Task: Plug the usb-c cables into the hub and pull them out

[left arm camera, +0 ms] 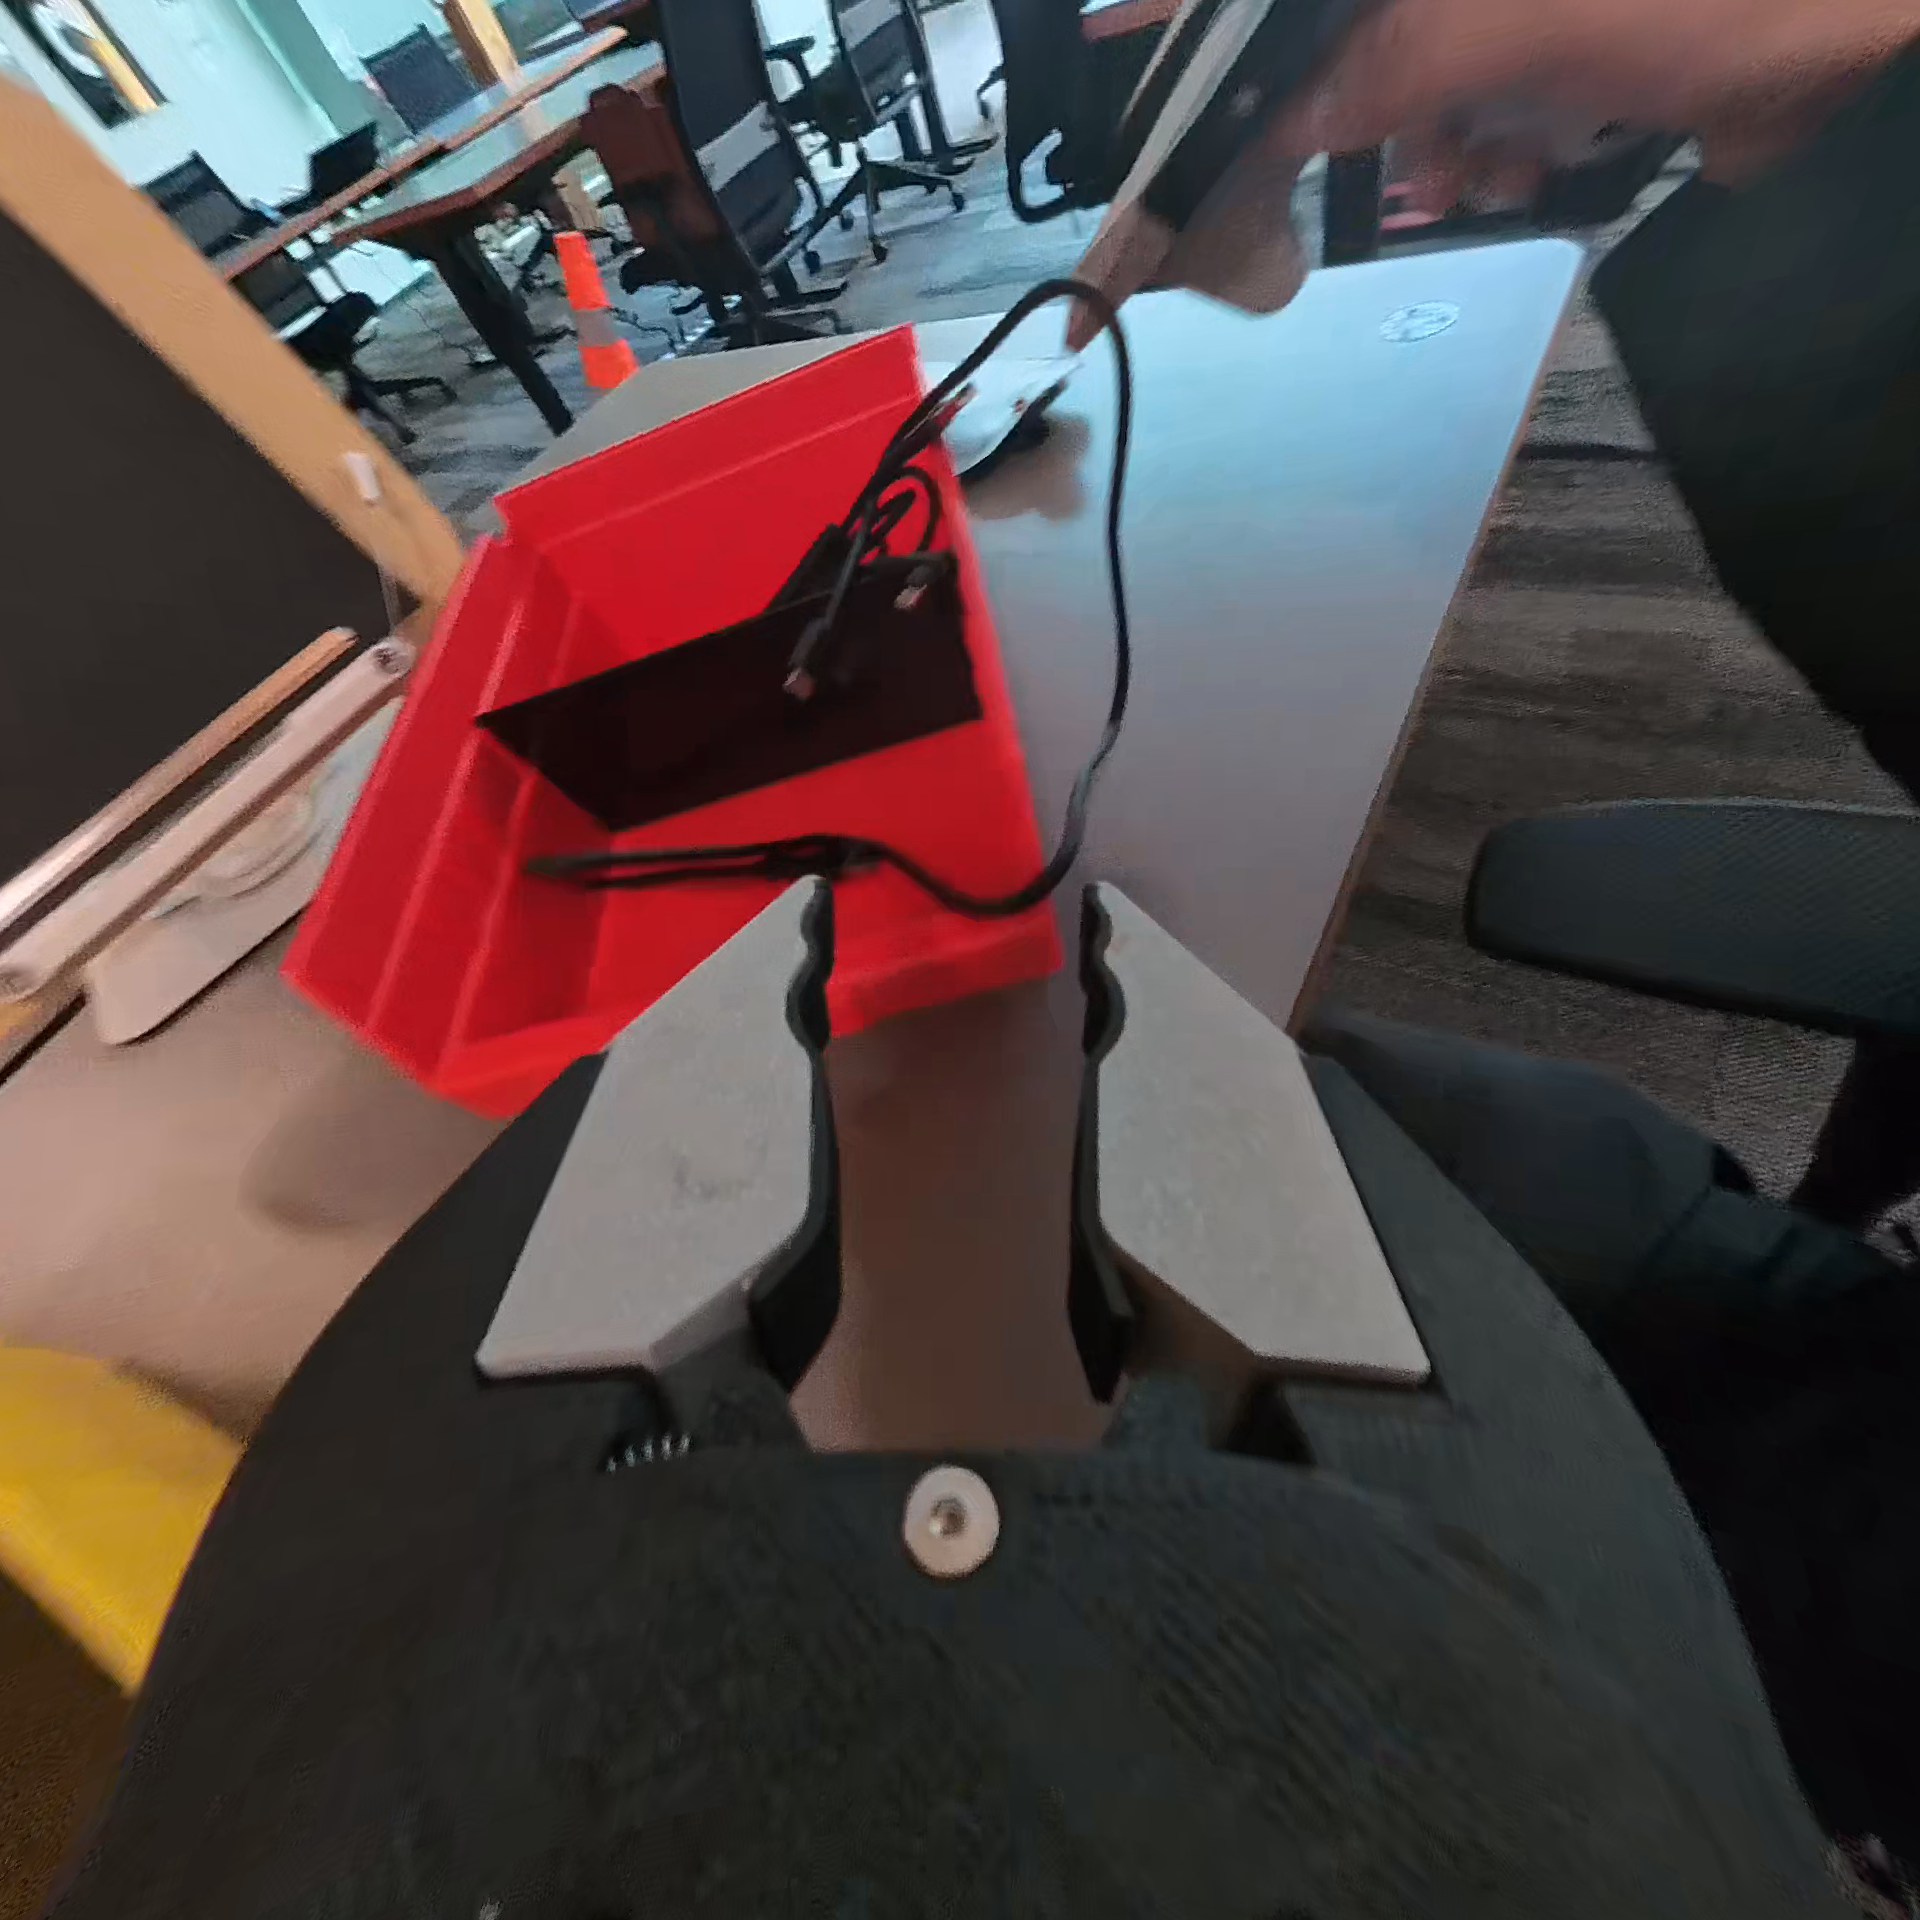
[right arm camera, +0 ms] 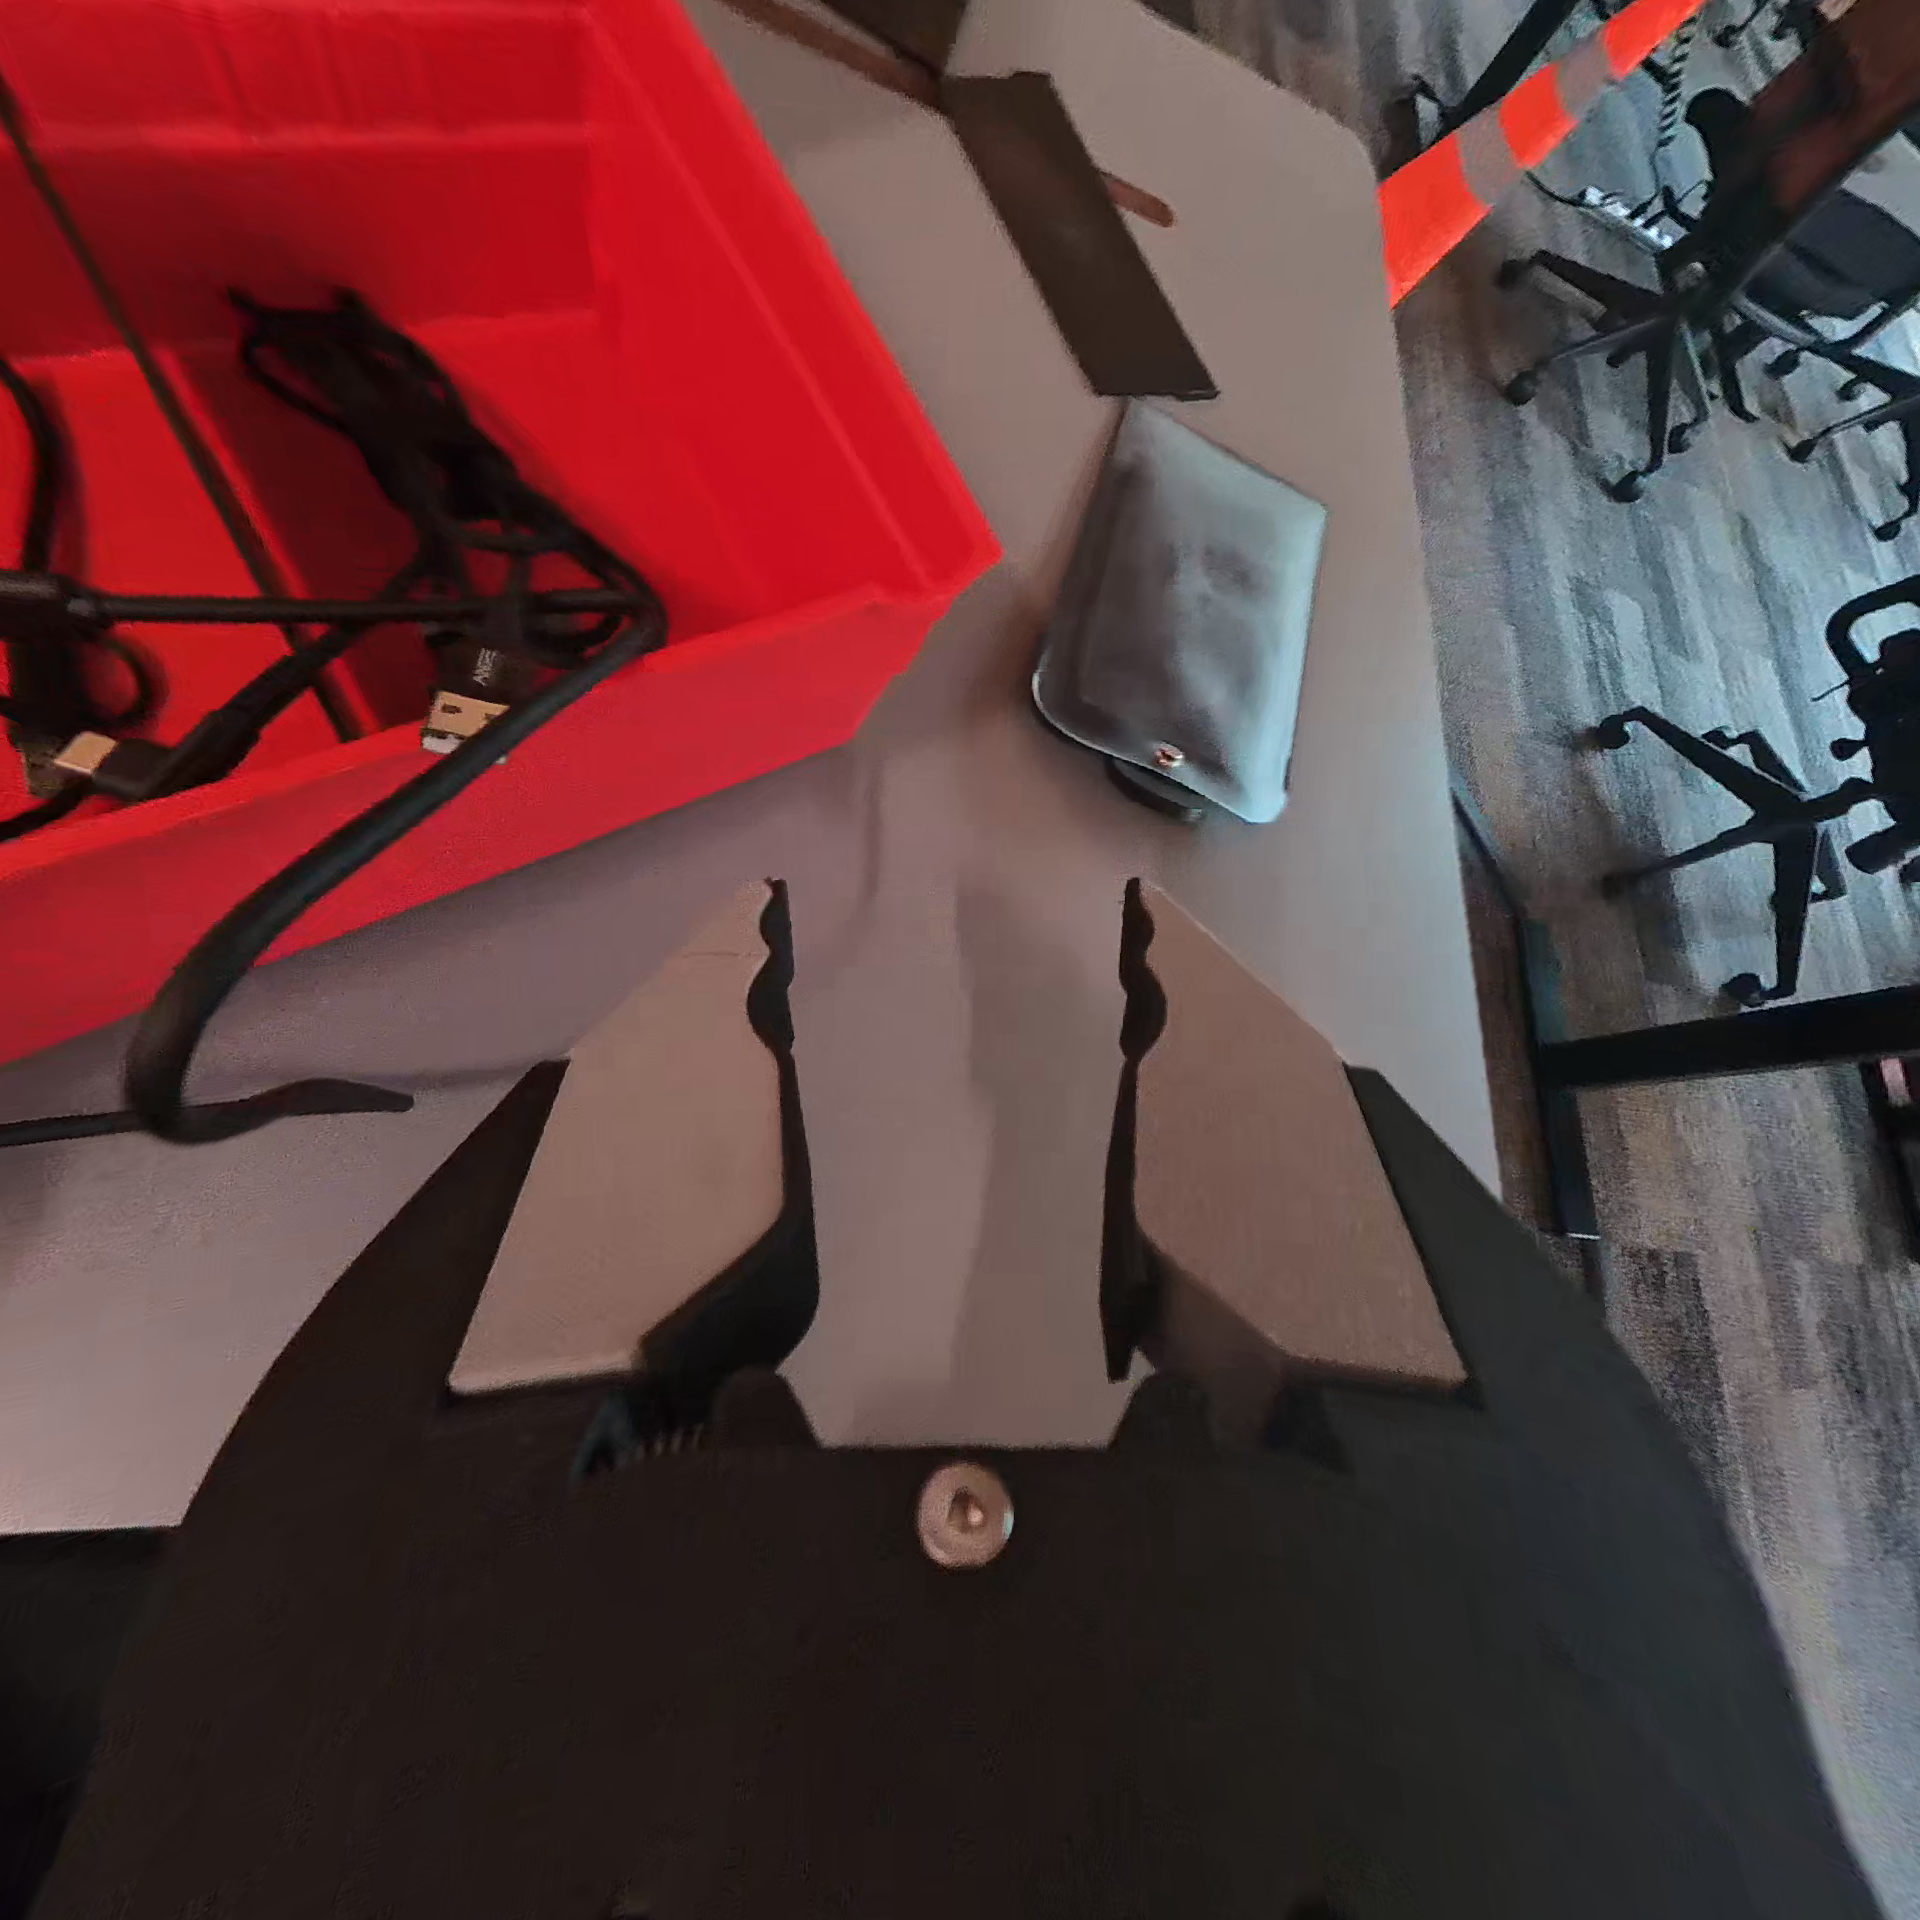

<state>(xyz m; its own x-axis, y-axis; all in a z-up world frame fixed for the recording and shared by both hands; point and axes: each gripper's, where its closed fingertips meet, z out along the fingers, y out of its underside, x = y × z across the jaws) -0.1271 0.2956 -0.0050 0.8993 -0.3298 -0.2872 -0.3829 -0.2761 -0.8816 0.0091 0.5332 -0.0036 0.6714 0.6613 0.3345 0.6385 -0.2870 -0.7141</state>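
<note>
A red bin stands on the grey table; it also shows in the right wrist view. Inside lie tangled black usb cables with silver-tipped plugs and a black flat slab that leans against a divider. One cable loops out over the bin's wall onto the table. My left gripper is open and empty, just short of the bin's near corner. My right gripper is open and empty over bare table, right of the bin. It shows blurred in the left wrist view, beyond the bin.
A grey pouch and a dark flat strip lie on the table beyond the right gripper. The table's edge runs to the right. An orange cone and office chairs stand on the floor. A chair armrest is at my right. Across from one pair of fingers to the other is roughly 30 centimeters.
</note>
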